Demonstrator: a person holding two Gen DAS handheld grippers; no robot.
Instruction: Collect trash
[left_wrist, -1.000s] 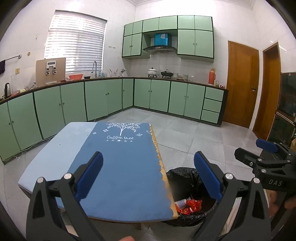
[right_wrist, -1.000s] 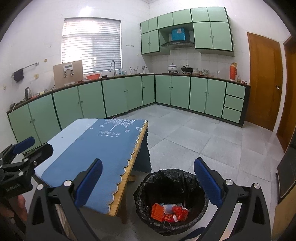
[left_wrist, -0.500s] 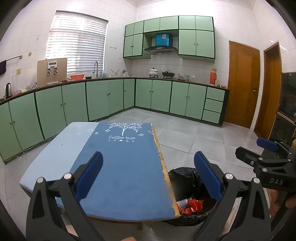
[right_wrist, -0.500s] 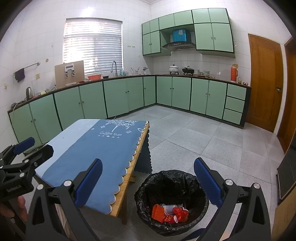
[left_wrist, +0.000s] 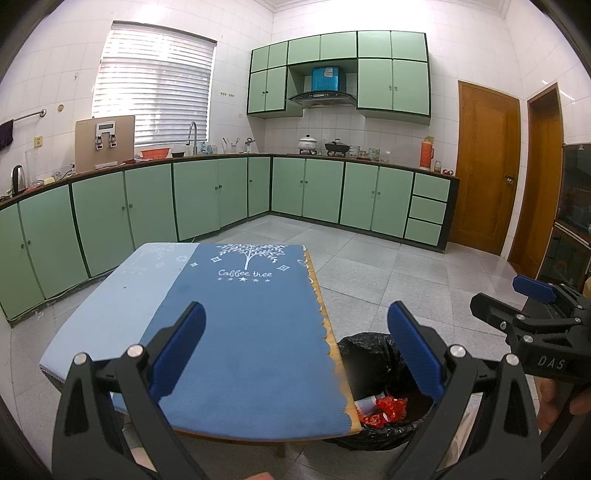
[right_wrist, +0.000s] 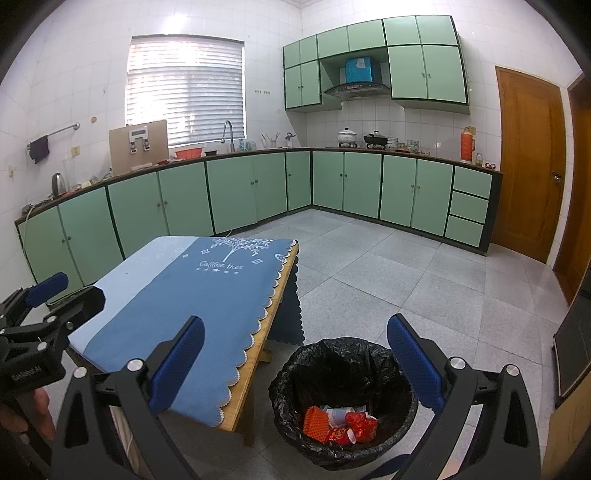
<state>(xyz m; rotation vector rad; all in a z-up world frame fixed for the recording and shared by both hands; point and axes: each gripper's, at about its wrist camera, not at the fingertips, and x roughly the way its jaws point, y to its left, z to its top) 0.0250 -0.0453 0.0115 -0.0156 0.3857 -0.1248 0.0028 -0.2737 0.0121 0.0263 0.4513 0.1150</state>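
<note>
A bin lined with a black bag (right_wrist: 341, 373) stands on the floor right of the low table; it also shows in the left wrist view (left_wrist: 373, 354). Red and white trash (right_wrist: 338, 424) lies in its bottom and shows in the left wrist view (left_wrist: 384, 408) too. My left gripper (left_wrist: 295, 354) is open and empty above the near part of the table's blue cloth (left_wrist: 243, 314). My right gripper (right_wrist: 295, 362) is open and empty above the bin and the table's right edge. No trash shows on the cloth (right_wrist: 192, 291).
Green cabinets (left_wrist: 325, 192) line the back and left walls under a cluttered counter. Wooden doors (right_wrist: 528, 162) stand at the right. A dark cabinet (left_wrist: 572, 206) stands at the far right. Grey tiled floor (right_wrist: 424, 277) lies beyond the bin.
Both views have shifted slightly, as both grippers lift or tilt up a little. Both grippers stay open and empty.
</note>
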